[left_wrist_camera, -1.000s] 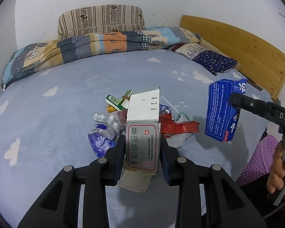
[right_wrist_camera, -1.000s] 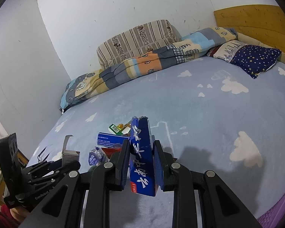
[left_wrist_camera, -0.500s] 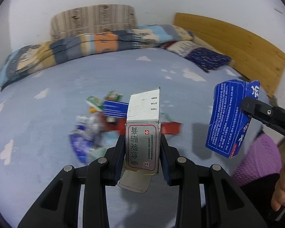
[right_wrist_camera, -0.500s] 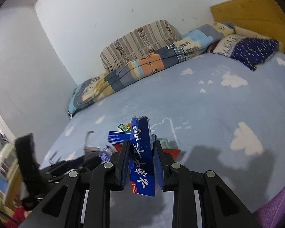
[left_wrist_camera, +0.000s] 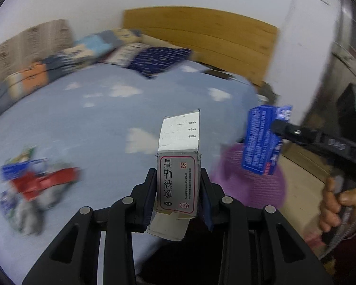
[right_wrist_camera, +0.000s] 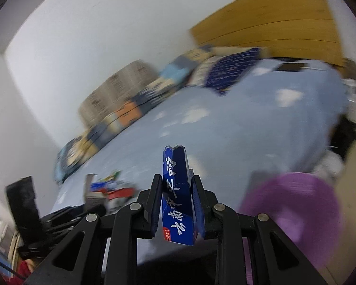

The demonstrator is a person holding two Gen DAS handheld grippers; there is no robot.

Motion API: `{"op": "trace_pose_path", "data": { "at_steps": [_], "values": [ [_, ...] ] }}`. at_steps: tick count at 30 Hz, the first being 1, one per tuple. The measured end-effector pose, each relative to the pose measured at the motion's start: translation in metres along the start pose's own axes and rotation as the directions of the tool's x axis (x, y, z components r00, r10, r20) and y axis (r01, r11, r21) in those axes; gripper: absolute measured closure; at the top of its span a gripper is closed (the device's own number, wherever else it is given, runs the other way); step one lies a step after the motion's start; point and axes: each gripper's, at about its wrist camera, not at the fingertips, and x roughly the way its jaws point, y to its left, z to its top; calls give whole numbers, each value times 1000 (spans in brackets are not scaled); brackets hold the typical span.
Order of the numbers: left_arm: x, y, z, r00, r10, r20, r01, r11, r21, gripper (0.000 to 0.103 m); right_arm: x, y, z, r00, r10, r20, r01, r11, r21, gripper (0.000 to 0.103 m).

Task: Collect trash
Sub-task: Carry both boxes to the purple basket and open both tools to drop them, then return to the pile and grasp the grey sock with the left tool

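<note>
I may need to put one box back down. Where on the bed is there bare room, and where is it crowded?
Bare sheet runs across the bed between the folded quilt and the trash pile, and on toward the navy pillow. It is crowded at the pile and beside the purple basket.

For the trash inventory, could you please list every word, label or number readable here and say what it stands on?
"OTC": in an oval on the grey box between the left gripper jaws; its large Chinese characters and fine print are too unclear to read.
"云南": probably the first white characters on the blue box in the right gripper; the rest is unclear.
"DAS": apparently, on the right gripper's body, blurred.
</note>
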Motion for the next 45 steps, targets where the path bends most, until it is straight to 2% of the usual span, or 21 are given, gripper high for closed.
{"op": "trace_pose_path", "data": {
  "at_steps": [4,11,13,15,16,17,20,23,27,33,37,41,43,45],
  "values": [
    [38,-50,16,995,-77,-66,80,995,52,70,-25,-54,1,996,-91,27,89,993,74,77],
    [93,-103,27,975,-128,-183,145,986,81,69,-36,-103,2,988,-153,20,149,979,141,75],
    [94,-113,31,971,-140,-195,160,983,90,63,-35,-110,0,986,-165,12,161,975,154,74],
    [95,-121,35,973,-135,-186,154,984,91,52,-36,-116,-2,985,-175,11,171,971,166,67],
    [91,-122,35,974,-141,-180,158,984,87,51,-36,-119,-3,984,-177,8,173,970,170,52],
    [87,-123,35,974,-146,-175,163,983,83,51,-39,-121,-4,982,-186,10,182,967,177,43],
    [81,-117,35,977,-142,-160,154,986,68,51,-49,-124,-5,978,-204,33,195,964,180,42],
    [63,-104,31,986,-110,-128,118,992,52,51,-54,-121,-5,978,-204,40,195,966,173,42],
    [31,-71,21,996,-29,-81,30,999,17,49,-50,-105,-4,987,-157,44,148,976,158,42],
    [-23,-9,-7,993,108,-49,-111,991,-74,48,-16,-48,-8,999,-33,-18,34,998,57,42],
    [-61,35,-31,983,179,-37,-182,973,-143,46,7,0,-12,996,52,-68,-53,999,-15,42],
    [-89,79,-56,969,245,-25,-244,947,-208,41,28,52,-17,984,121,-133,-135,986,-99,42],
    [-97,108,-70,960,278,-34,-277,925,-260,39,39,74,-20,977,137,-162,-159,978,-135,42],
    [-99,137,-81,942,332,-55,-332,887,-323,39,52,96,-24,970,146,-195,-180,969,-172,41]
  ]
}}
